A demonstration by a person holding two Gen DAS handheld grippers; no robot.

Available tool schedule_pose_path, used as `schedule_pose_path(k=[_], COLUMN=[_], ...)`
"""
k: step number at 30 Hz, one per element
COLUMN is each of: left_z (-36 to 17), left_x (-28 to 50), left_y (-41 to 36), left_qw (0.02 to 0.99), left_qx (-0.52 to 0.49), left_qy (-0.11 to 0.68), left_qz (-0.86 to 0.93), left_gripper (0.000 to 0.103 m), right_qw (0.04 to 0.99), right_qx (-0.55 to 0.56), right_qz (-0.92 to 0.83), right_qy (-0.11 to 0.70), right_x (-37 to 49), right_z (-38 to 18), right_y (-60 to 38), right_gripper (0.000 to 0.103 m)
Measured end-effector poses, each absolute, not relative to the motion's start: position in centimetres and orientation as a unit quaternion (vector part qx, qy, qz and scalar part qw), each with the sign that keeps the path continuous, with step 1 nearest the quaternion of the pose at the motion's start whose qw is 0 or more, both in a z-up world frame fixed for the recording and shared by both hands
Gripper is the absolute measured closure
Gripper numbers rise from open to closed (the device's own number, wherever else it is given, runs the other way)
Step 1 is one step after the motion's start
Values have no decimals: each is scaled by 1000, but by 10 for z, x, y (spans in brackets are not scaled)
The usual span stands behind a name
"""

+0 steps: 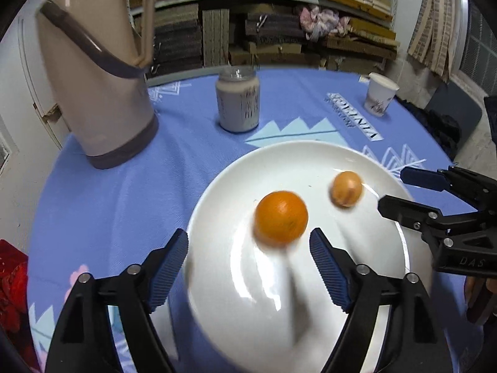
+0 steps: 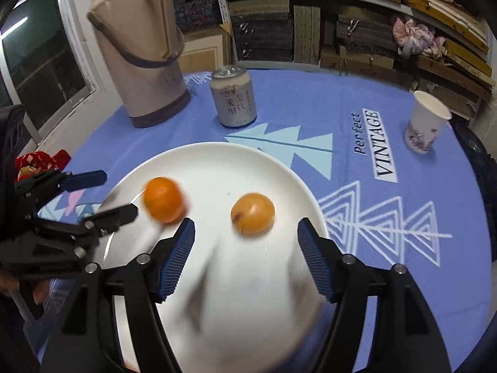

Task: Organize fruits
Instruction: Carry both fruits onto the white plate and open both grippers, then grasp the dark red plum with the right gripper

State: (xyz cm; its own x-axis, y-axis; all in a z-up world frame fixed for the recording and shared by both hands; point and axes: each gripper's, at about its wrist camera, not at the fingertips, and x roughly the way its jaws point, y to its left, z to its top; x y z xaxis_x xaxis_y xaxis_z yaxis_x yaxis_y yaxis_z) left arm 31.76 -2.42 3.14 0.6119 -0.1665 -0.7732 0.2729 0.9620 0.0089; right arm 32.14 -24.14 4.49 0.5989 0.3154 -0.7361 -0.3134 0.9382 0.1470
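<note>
A white plate (image 1: 279,161) lies on the blue tablecloth, also in the right wrist view (image 2: 217,158). On it are a bright orange (image 1: 281,217) and a paler, brown-spotted orange fruit (image 1: 346,189). In the right wrist view the bright orange (image 2: 164,199) is at the left and the spotted fruit (image 2: 252,214) is in the middle. My left gripper (image 1: 248,242) is open and empty, just short of the bright orange. My right gripper (image 2: 245,233) is open and empty, just short of the spotted fruit. Each gripper shows in the other's view, the right (image 1: 391,189) and the left (image 2: 119,192).
A beige thermos jug (image 1: 99,93) stands at the back left. A drink can (image 2: 233,96) stands behind the plate. A paper cup (image 2: 424,122) stands at the back right. A red cloth (image 2: 40,161) lies at the table's left edge. Shelves of stacked boards stand behind the table.
</note>
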Motion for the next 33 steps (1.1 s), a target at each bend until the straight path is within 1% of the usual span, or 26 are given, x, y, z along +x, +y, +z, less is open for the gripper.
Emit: schedule_pose_path(k=[4,8,10,12,14,21,24,26,28,33], left_z=[48,56,56,50,44,25,20,15,10,-8], left_x=[285,251,233,216,199,141,119,105,93,70], left_y=[-17,-14,-13,-13,-14,-20,-19,-18,-17,-10], left_qw=[902,905,905,902,898,890,889,888,887,886], left_qx=[60,59,59,55,58,79,81,79,76,62], left_qy=[409,399,397,401,405,408,406,406,407,413], left_qz=[-126,-135,-140,-150,-159,-186,-194,-201,-205,-201], left_gripper=[19,18,17,15,15,14,14,13,10,10], right_qw=[901,903,904,904,904,895,886,882,879,868], right_qx=[-14,-17,-9,-2,-6,-43,-41,-47,-54,-37], right_qz=[173,175,179,187,198,233,257,263,265,292], right_qy=[398,393,389,384,380,378,384,387,392,400], right_x=[282,247,225,203,174,84,58,47,37,19], right_z=[58,64,66,66,65,50,40,33,27,18], right_y=[-246,-249,-253,-257,-257,-246,-239,-236,-230,-220], right_gripper=[28,28,26,22,20,20,20,20,20,20])
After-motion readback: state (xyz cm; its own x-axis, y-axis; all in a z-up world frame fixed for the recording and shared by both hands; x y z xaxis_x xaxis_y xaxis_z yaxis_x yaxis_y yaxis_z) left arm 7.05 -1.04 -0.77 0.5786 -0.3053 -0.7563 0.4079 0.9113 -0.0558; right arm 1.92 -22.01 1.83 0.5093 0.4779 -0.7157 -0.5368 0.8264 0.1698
